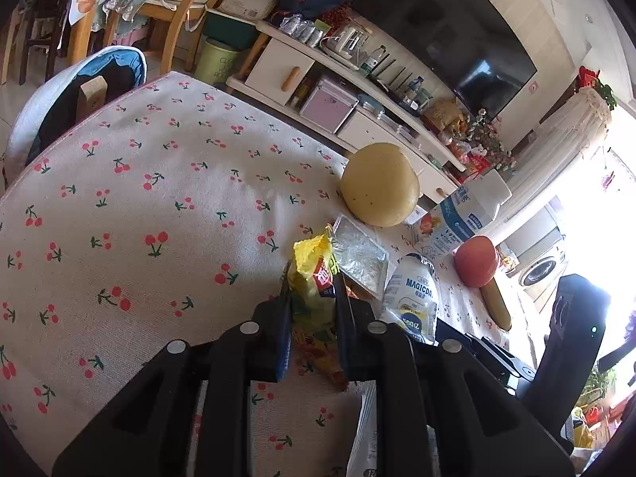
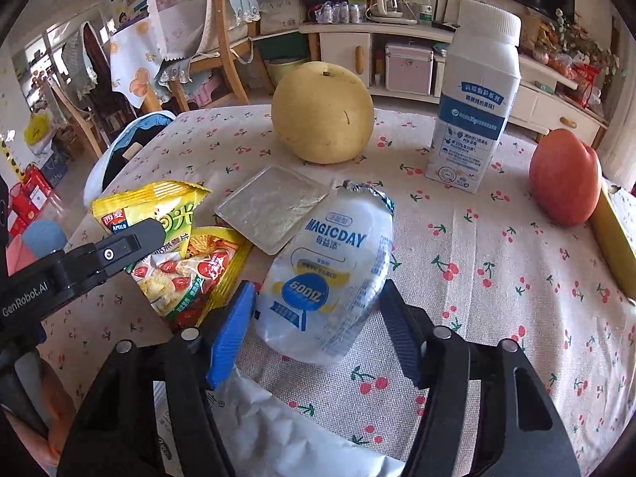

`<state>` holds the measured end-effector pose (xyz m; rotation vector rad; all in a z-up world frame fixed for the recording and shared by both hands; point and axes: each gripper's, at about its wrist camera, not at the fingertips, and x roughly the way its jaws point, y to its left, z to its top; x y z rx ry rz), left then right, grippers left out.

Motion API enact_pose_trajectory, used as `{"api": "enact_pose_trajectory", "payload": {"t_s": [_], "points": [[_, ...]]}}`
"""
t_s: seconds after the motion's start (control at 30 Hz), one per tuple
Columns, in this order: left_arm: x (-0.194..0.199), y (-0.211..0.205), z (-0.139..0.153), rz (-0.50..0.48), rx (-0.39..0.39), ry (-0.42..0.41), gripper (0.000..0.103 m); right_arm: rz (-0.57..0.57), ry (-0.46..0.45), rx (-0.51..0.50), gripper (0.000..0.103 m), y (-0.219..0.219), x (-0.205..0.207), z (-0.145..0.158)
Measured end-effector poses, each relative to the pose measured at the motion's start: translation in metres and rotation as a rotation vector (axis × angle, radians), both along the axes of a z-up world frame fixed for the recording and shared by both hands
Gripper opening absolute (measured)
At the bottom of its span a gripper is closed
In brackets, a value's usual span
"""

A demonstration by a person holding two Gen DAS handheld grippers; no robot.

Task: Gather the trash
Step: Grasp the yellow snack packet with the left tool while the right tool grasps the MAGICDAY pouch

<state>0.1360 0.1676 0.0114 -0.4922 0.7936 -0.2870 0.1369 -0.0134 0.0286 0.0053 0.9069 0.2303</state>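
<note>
The left gripper (image 1: 312, 310) has its fingers clenched on the yellow snack bag (image 1: 314, 278) on the counter (image 1: 139, 206). The right gripper (image 2: 318, 326) straddles the crushed MAGICDAY bottle (image 2: 330, 266), pads seemingly not yet pressing. Beyond lie a foil wrapper (image 2: 274, 206) and a pear (image 2: 322, 113).

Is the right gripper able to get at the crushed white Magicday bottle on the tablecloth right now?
Probably yes: the right gripper already straddles the crushed white Magicday bottle, jaws apart either side, nothing between; the yellow snack packet lies off to its left.

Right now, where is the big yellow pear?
In the right wrist view the yellow pear sits at the far middle of the cherry tablecloth, left of the upright white milk carton and just behind the flat silver wrapper.
</note>
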Motion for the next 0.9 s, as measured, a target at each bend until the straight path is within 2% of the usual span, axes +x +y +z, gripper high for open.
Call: {"api": "enact_pose_trajectory", "payload": {"t_s": [0.07, 0.13, 0.17, 0.27, 0.43, 0.47, 0.5, 0.57, 0.63, 0.7, 0.77, 0.9], "points": [[0.002, 0.000, -0.002, 0.002, -0.002, 0.009, 0.028, 0.005, -0.008, -0.007, 0.063, -0.001, -0.001, 0.000], [0.004, -0.001, -0.005, -0.003, -0.008, 0.020, 0.035, 0.013, -0.020, -0.016, 0.046, 0.000, -0.003, 0.001], [0.005, -0.002, -0.006, 0.001, -0.006, 0.027, 0.042, 0.008, -0.013, -0.039, 0.025, 0.000, -0.004, -0.001], [0.007, -0.002, -0.010, 0.000, -0.013, 0.035, 0.047, 0.017, -0.025, -0.065, 0.022, 0.001, -0.006, -0.003], [0.008, -0.005, -0.008, -0.011, -0.002, 0.039, 0.050, -0.006, -0.004, 0.014, 0.022, -0.011, -0.004, -0.002], [0.008, -0.006, -0.008, -0.013, 0.003, 0.037, 0.050, -0.023, -0.004, 0.006, 0.029, -0.013, -0.003, -0.001], [0.008, -0.007, -0.008, -0.016, 0.009, 0.036, 0.051, -0.044, -0.010, -0.009, 0.047, -0.015, -0.002, 0.000], [0.009, -0.009, -0.007, -0.025, 0.018, 0.036, 0.051, -0.068, -0.025, -0.018, 0.065, -0.021, -0.001, 0.003], [0.010, -0.012, -0.007, -0.033, 0.024, 0.035, 0.051, -0.083, -0.025, -0.015, 0.067, -0.027, 0.002, 0.005], [0.008, -0.013, -0.007, -0.035, 0.036, 0.027, 0.051, -0.106, -0.029, -0.016, 0.075, -0.034, 0.005, 0.007], [0.006, -0.016, -0.007, -0.043, 0.048, 0.021, 0.051, -0.119, -0.026, -0.012, 0.080, -0.040, 0.008, 0.007], [0.004, -0.023, -0.004, -0.061, 0.069, -0.007, 0.051, -0.131, -0.013, 0.028, 0.083, -0.047, 0.014, 0.007]]}}
